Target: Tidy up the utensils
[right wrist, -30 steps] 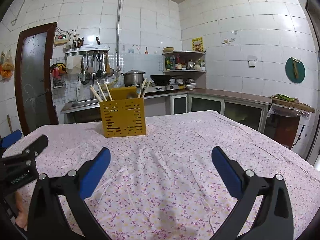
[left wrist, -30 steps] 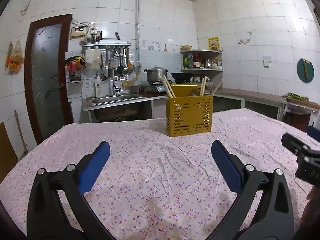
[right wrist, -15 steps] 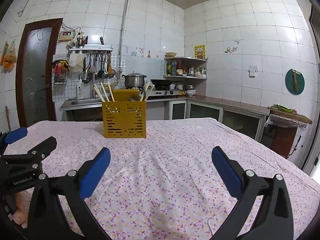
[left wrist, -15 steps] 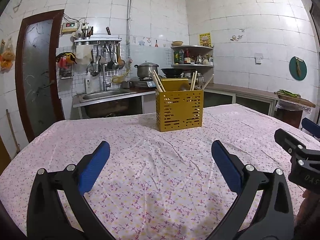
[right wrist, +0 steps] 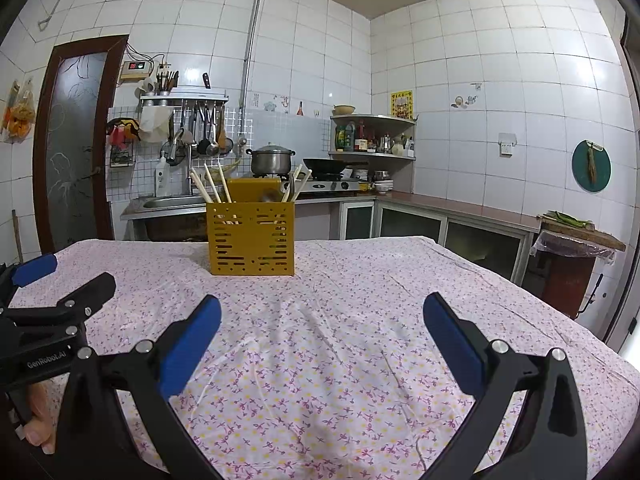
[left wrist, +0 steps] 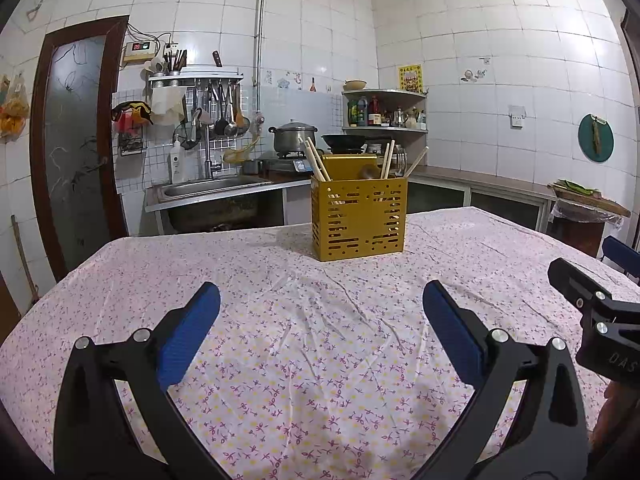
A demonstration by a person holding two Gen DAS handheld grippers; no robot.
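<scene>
One yellow slotted utensil caddy (left wrist: 359,219) on one cloth-covered counter (left wrist: 304,344), three wooden chopsticks (right wrist: 211,189) leaning at its left end, two grippers, left gripper (left wrist: 320,318) and right gripper (right wrist: 321,320), each with two blue-padded fingers

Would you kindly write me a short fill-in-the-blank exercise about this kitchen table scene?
1. The utensil holder on the table is ____ in colour.
2. Both the left gripper and right gripper are ____.
3. The floral tablecloth between the right gripper's fingers bears ____ utensils.

Missing words: yellow; open; no
</scene>
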